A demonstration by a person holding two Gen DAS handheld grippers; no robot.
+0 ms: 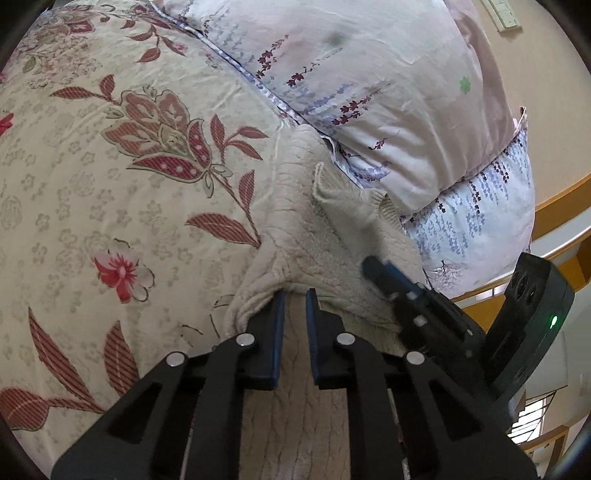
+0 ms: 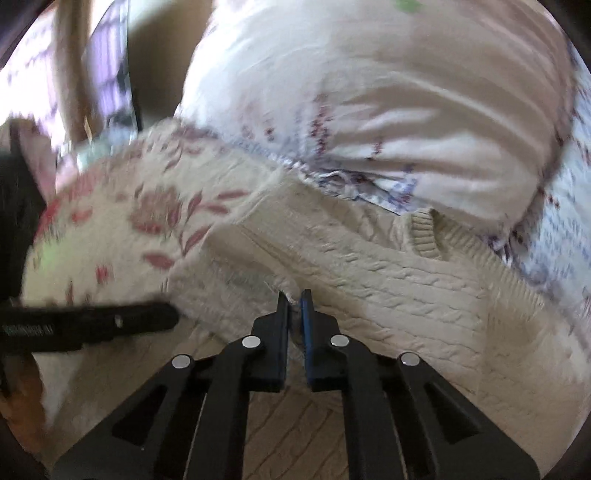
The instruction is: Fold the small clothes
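A cream cable-knit sweater lies on a floral bedspread. My left gripper is shut on a fold of the sweater's near edge, knit showing between its blue pads. My right gripper also shows in the left wrist view, to the right over the sweater. In the blurred right wrist view my right gripper is shut on the sweater, with fabric between its pads. The left gripper's fingers show there at the left edge. The ribbed neckline lies up right.
A folded pale quilt with purple flower print is stacked behind the sweater, touching its far edge. A wooden bed frame and a wall with a switch plate lie at right. The floral bedspread stretches away to the left.
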